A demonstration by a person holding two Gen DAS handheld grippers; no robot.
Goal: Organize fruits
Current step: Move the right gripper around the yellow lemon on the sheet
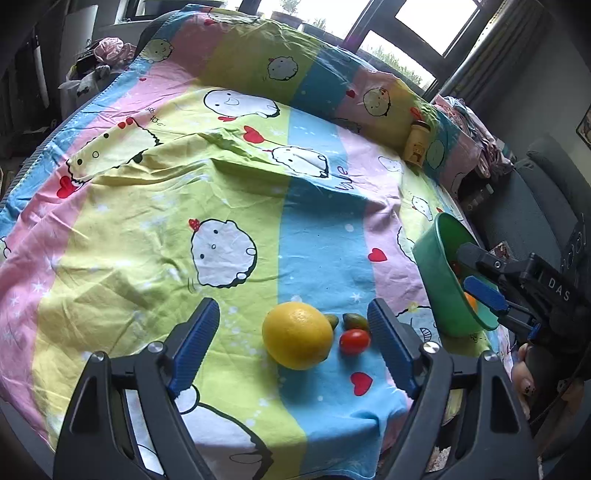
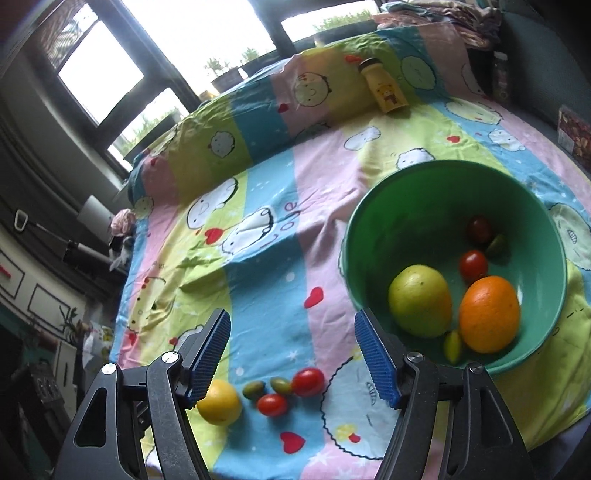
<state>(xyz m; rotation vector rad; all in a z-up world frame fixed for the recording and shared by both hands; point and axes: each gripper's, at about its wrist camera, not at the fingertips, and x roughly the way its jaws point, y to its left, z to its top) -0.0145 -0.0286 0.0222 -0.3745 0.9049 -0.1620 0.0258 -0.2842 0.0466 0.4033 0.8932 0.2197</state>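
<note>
Two views are showing one table covered with a striped cartoon sheet (image 1: pixel 155 236) in pink, yellow-green and blue, with dark-framed windows (image 1: pixel 413 26) behind it.

In the left wrist view, the left gripper (image 1: pixel 293 343) is hovering with its blue fingers (image 1: pixel 195 339) spread wide and nothing pinched. Between them on the sheet a yellow lemon (image 1: pixel 297 335) is lying, with a red cherry tomato (image 1: pixel 354 341) just beside it and two small greenish tomatoes (image 1: pixel 355 320) behind. To the left of the lemon the sheet is lying wide and open. At the right edge the green bowl (image 1: pixel 437 269) is sitting, and the right gripper (image 1: pixel 476 273) is reaching over its rim, held by a hand (image 1: pixel 526 373). A yellow bottle (image 1: pixel 416 142) is leaning on a raised fold of the sheet at the far side. Past the right table edge a dark chair (image 1: pixel 532 206) is standing.

In the right wrist view, the right gripper (image 2: pixel 291 354) is also standing spread, holding nothing. This view is looking into the green bowl (image 2: pixel 388 206): an orange (image 2: pixel 489 314), a green apple-like fruit (image 2: pixel 420 301), two red tomatoes (image 2: pixel 473 265) and two small yellow-green ones (image 2: pixel 453 345) are lying inside. It is also showing a second red tomato (image 2: pixel 308 382) beside the lemon (image 2: pixel 218 402), which is partly hidden by the left finger. The near edge of the sheet is running just below this group.
</note>
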